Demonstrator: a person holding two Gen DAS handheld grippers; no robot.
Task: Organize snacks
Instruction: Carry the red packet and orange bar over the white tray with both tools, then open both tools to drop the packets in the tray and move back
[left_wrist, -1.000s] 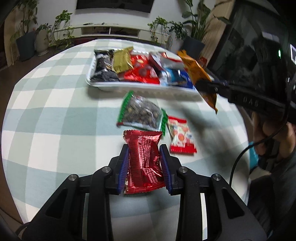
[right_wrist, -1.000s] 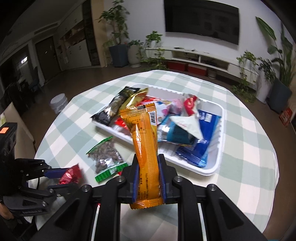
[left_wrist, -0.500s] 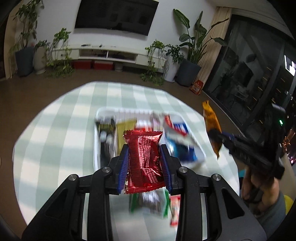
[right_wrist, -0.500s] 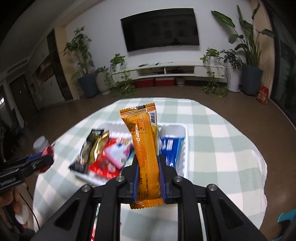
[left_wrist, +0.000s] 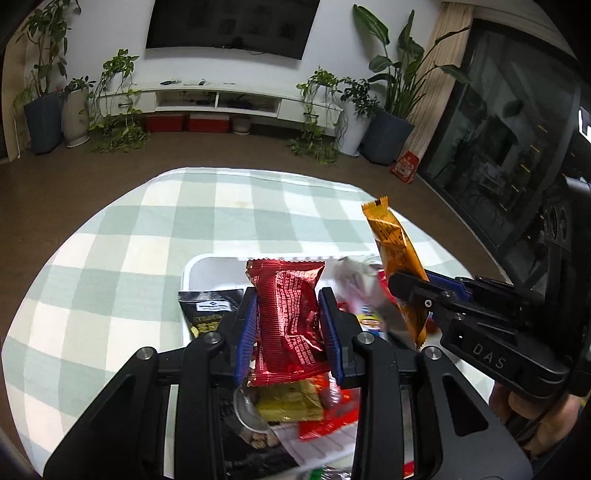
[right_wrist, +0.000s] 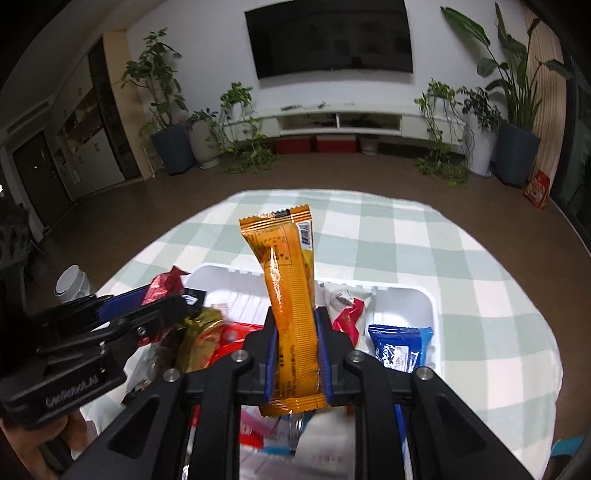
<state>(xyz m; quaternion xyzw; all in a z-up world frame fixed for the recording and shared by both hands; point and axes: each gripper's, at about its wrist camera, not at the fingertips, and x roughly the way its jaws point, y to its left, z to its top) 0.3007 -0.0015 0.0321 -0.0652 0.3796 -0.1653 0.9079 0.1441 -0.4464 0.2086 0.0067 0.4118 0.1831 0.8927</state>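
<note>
Holding red packet (left_wrist: 286, 321) clamped in left gripper (left_wrist: 288, 325) | right gripper (right_wrist: 295, 354) pinched orange bar (right_wrist: 291, 295) | both over white tray (right_wrist: 421, 295) | I judged lowering each into bare tray floor before releasing best.

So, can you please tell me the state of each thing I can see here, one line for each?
Left gripper: shut on the red packet, held upright over the tray.
Right gripper: shut on the orange packet, held upright.
White tray: on the checked table, partly filled with snacks.
Blue packet: lying in the tray.
</note>
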